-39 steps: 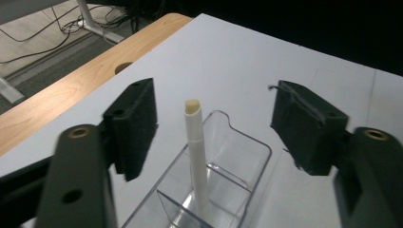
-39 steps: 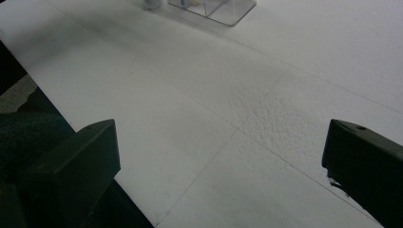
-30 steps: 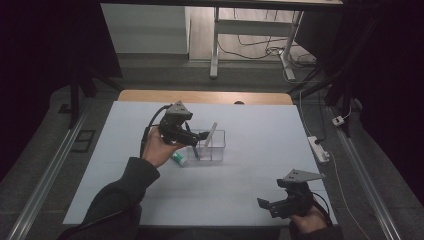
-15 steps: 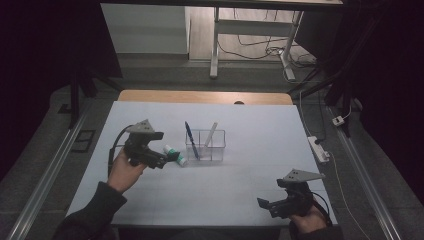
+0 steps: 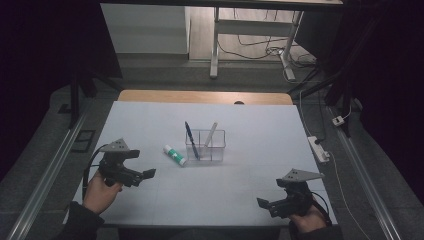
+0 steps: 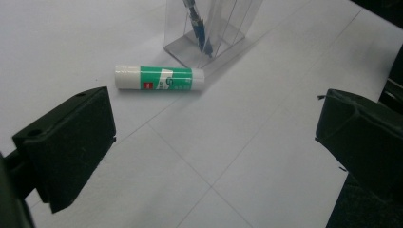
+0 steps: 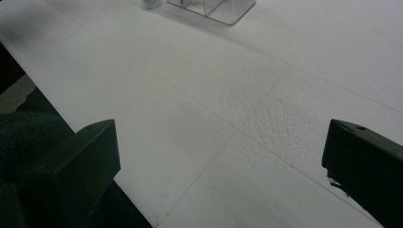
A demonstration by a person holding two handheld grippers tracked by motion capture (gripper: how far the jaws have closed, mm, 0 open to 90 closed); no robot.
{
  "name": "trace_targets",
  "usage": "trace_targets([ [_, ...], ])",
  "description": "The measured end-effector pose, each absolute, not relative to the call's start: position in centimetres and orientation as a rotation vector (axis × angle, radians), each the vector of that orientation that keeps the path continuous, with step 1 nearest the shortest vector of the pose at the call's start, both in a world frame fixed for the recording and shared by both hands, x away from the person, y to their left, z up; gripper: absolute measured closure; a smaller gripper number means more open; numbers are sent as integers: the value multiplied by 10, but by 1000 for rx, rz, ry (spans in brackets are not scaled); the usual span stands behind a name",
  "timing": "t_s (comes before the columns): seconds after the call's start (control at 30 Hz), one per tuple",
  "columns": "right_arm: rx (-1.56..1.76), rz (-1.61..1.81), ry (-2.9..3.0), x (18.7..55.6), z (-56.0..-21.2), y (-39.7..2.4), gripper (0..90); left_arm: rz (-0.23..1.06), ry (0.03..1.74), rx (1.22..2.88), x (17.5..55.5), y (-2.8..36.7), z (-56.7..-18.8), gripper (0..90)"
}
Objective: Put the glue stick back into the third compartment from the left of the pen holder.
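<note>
A green and white glue stick (image 5: 174, 154) (image 6: 159, 78) lies flat on the white table (image 5: 240, 190), just left of a clear plastic holder (image 5: 205, 146) (image 6: 209, 33). In the holder stand a blue pen (image 5: 191, 138) (image 6: 196, 26) and a white pen (image 5: 210, 136), both leaning. My left gripper (image 5: 144, 175) (image 6: 214, 147) sits at the table's front left, open and empty, with the glue stick ahead of its jaws. At the front right corner my right gripper (image 5: 264, 204) (image 7: 223, 175) is also open and holds nothing, over bare table.
A power strip (image 5: 319, 148) lies on the floor off the table's right edge. A wooden strip (image 5: 205, 97) borders the far edge. Metal rails (image 5: 45, 175) run along both sides. The holder's base (image 7: 214, 8) shows at the top of the right gripper view.
My left gripper has let go of the blue pen, which now stands in the holder, and has drawn back to the table's front left. The right gripper has stayed still.
</note>
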State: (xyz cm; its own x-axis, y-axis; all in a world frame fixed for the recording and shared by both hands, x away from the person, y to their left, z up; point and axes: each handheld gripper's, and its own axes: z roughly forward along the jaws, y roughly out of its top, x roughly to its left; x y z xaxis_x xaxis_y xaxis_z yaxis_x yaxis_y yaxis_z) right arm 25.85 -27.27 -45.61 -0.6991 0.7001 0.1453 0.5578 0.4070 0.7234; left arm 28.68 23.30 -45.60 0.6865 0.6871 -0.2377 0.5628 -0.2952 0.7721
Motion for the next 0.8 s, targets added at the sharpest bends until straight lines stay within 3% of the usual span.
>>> trace_targets([
  [0.33, 1120, 1158, 2485, 258, -456, -272, 0, 158, 962, 1980, 304, 219, -462, 14],
  [0.5, 1121, 1159, 2486, 258, -456, -272, 0, 74, 924, 1999, 314, 201, -472, 32],
  [0.8, 1118, 1155, 2491, 258, -457, -271, 0, 78, 895, 2143, 329, 169, -492, 105],
])
